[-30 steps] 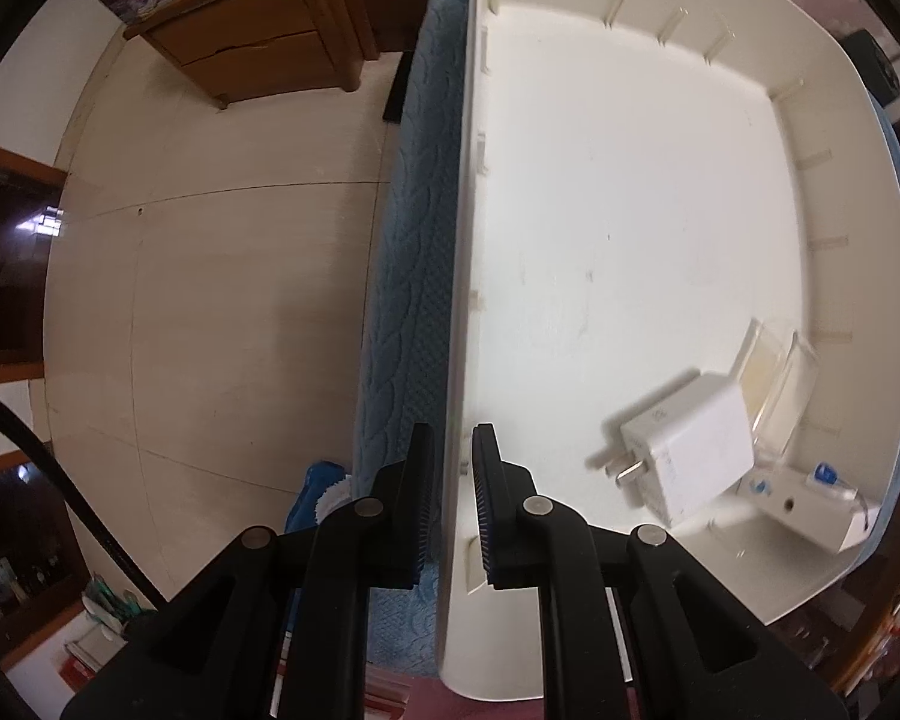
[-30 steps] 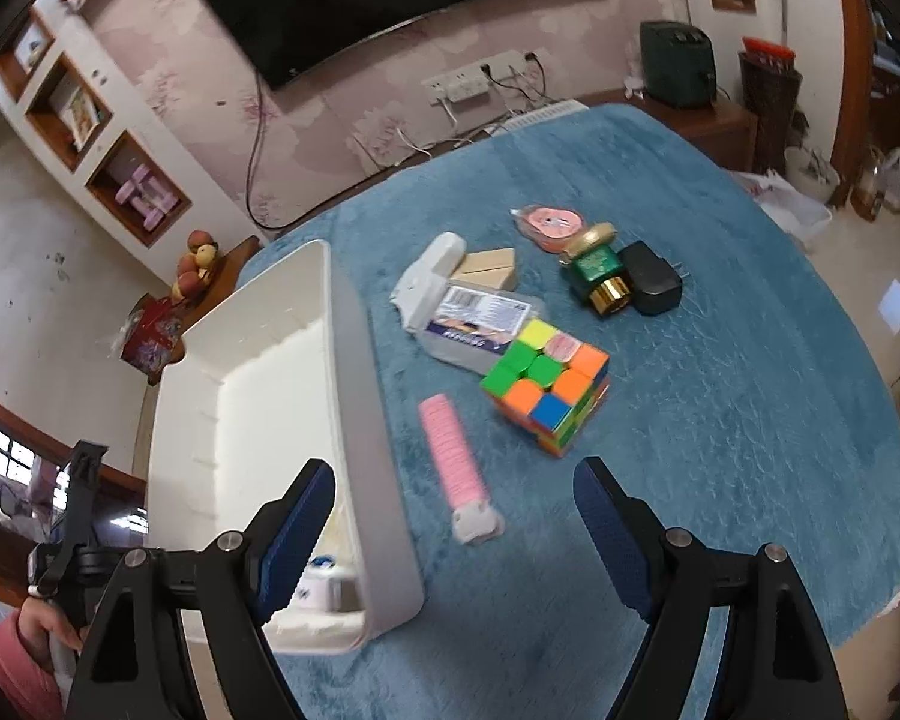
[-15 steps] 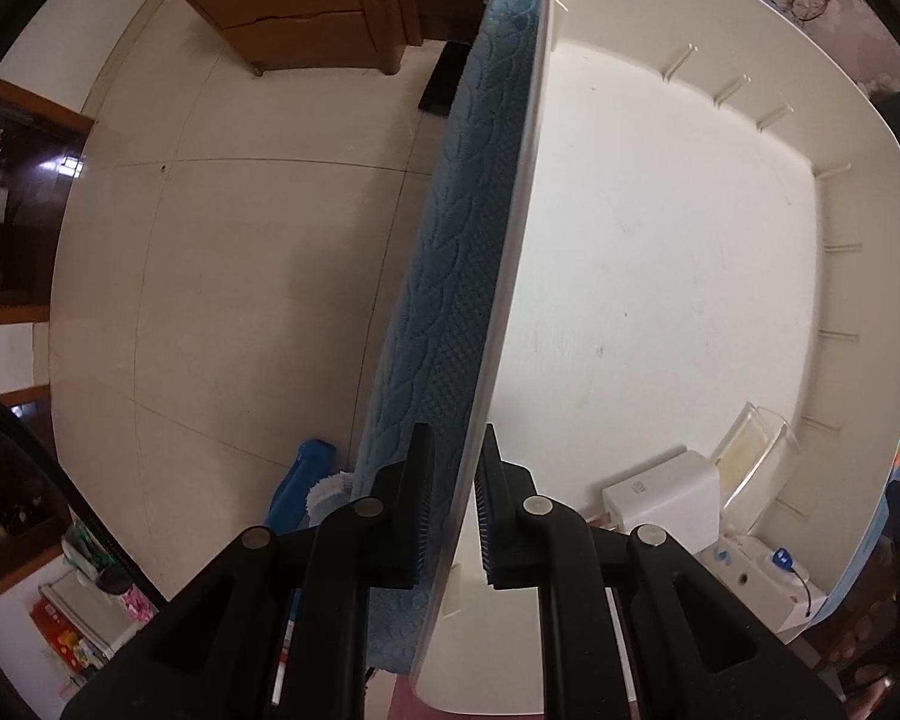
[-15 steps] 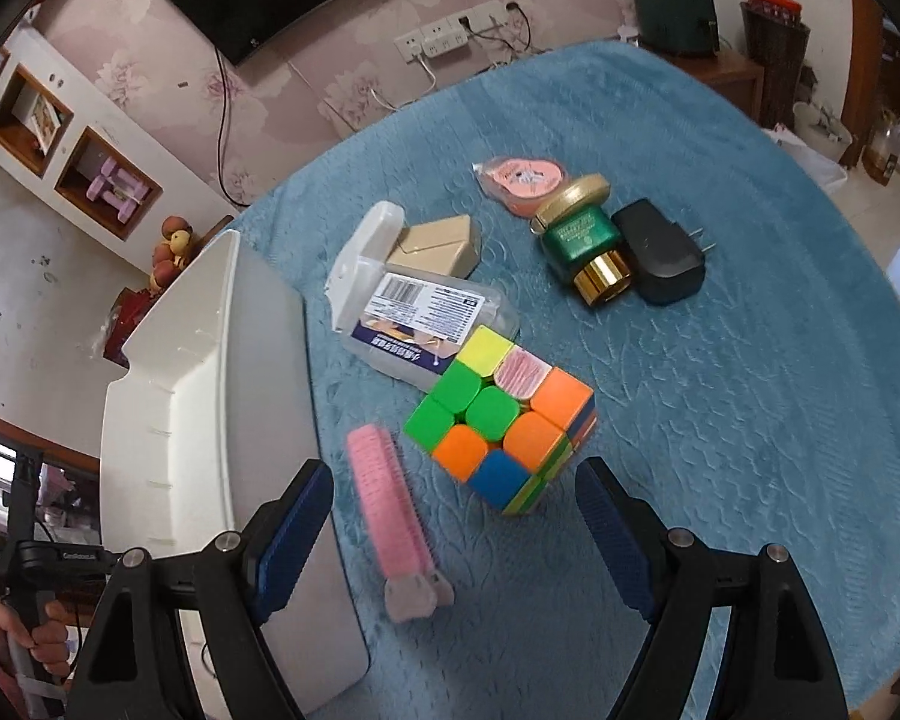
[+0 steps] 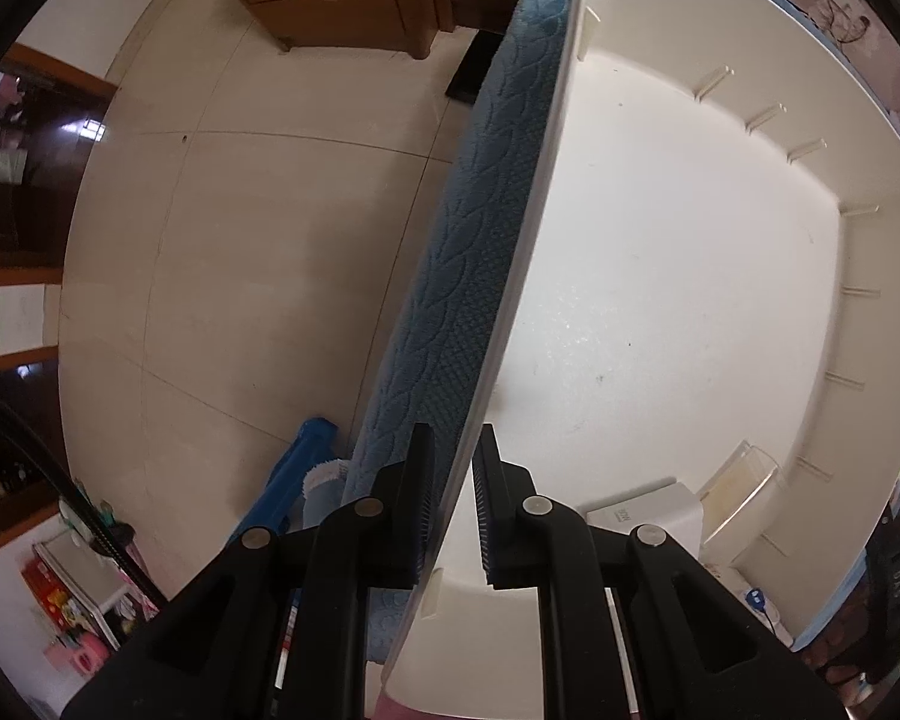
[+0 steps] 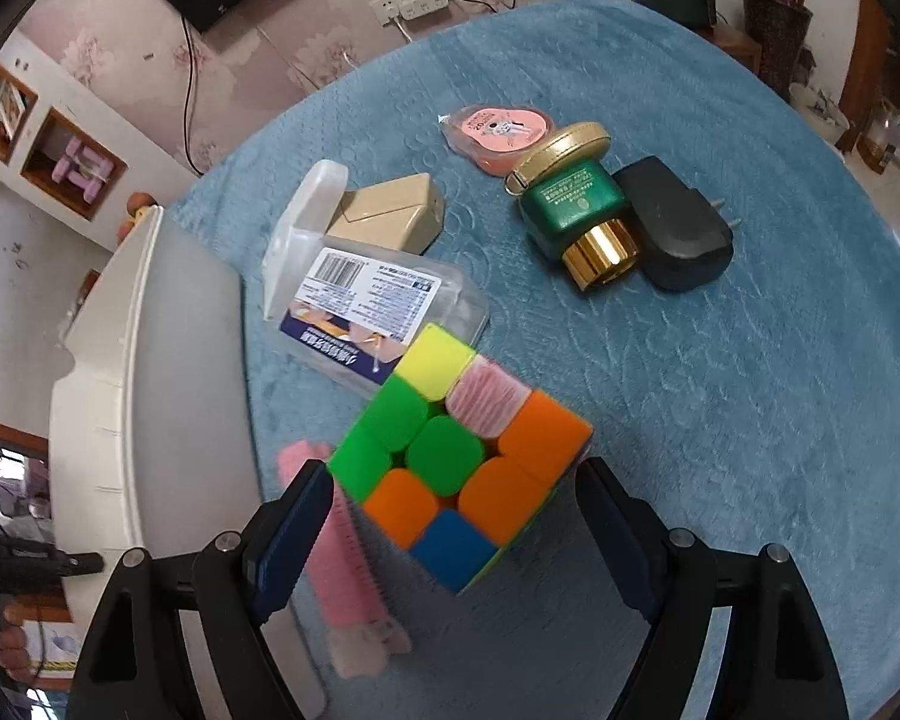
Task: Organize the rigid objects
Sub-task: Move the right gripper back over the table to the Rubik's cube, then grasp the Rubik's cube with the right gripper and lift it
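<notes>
My left gripper [image 5: 452, 510] is shut on the near wall of the white bin [image 5: 660, 276] and holds it tilted. A white charger [image 5: 648, 516], a clear lid [image 5: 738, 486] and a small white box [image 5: 744, 594] lie at its low corner. My right gripper [image 6: 450, 540] is open, its fingers either side of the colourful puzzle cube [image 6: 456, 456] on the blue cloth. The tilted bin [image 6: 150, 390] shows at the left in the right wrist view. A pink comb [image 6: 348, 570] lies beside the left finger.
Beyond the cube lie a clear labelled plastic box [image 6: 378, 306], a beige wedge [image 6: 390, 216], a pink tape case [image 6: 498, 132], a green-and-gold jar [image 6: 576, 204] and a black charger [image 6: 678, 228]. The table edge [image 5: 450, 276] drops to a tiled floor on the left.
The bin has tilted up further and its contents have slid to the low corner. My right gripper has come down over the cube, which now sits between its fingers.
</notes>
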{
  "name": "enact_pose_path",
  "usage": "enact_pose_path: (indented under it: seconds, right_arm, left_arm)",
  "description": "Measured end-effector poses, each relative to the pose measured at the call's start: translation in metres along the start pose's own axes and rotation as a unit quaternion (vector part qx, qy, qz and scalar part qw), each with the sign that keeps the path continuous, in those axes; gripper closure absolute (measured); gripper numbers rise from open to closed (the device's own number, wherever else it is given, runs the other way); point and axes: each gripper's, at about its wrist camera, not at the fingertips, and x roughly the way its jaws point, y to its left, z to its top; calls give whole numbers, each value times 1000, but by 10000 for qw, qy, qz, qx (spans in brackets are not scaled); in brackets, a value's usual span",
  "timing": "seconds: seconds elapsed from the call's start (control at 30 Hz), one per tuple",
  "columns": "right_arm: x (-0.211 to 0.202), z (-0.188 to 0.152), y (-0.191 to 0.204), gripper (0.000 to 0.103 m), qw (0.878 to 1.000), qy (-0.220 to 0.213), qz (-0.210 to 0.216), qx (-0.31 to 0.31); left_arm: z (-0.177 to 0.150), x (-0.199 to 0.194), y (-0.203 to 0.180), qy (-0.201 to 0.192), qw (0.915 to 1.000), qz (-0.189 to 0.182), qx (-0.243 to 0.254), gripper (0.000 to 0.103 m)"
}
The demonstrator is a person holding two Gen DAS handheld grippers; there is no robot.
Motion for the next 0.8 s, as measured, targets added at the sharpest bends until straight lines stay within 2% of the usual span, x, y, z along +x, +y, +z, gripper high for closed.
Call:
enact_pose_path:
  seconds: [0.4, 0.8]
  right_arm:
    - [-12, 3, -5, 33, 9988, -357, 4, -326]
    - [-30, -5, -11, 39, 9969, -437, 237, -608]
  left_arm:
    - [-6, 3, -1, 10, 9999, 79, -129, 91]
    - [-11, 1, -10, -132, 9993, 242, -255, 92]
